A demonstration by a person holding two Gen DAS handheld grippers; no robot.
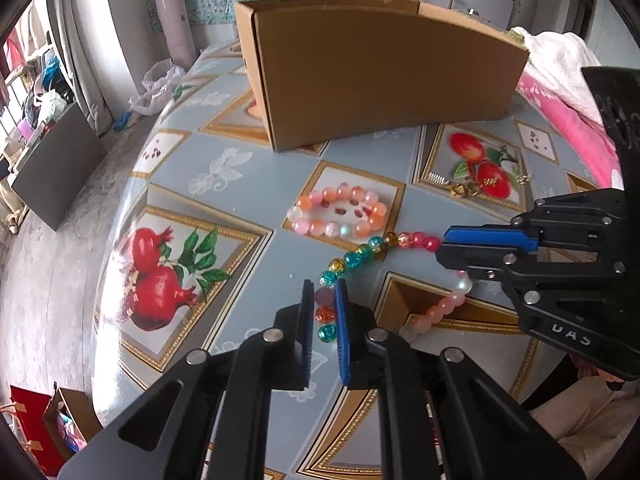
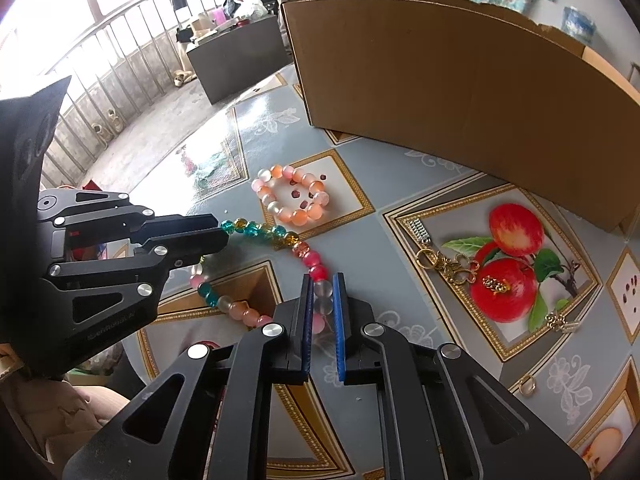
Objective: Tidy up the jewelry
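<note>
- The left claw (image 1: 325,308) is closed on the long multicoloured glass-bead strand (image 1: 362,254), with a purplish bead and an orange bead pinched between its blue pads.
- The right claw (image 2: 322,304) grips the same strand (image 2: 276,234) further along, with frosted and pink beads caught between its blue-lined fingers (image 2: 339,320).
- Between the two claws the strand hangs in an arc of teal, amber and red beads just above the glossy surface with a blue-grey and gold tile print of pomegranates (image 1: 224,184).
- The rest of the strand, its pale pink and peach beads, loops back toward the person over the same surface.
- A closed ring-shaped bracelet of peach and pink translucent beads (image 1: 338,216) lies flat on a printed tile, near the strand but apart from it.
- A gold-coloured ornate chain piece with a ring clasp (image 2: 452,266) lies on the pomegranate print, with a small silver-coloured coil (image 2: 418,230) just beside its end and a small gold-and-white charm (image 2: 562,322) well apart to the right.
- A small gold-coloured ring (image 2: 527,386) lies alone near the surface's edge.
- A large open brown cardboard box (image 1: 380,68) stands behind the jewelry.
- Raised lettering shows on both claw bodies, mirrored or too small to read.
</note>
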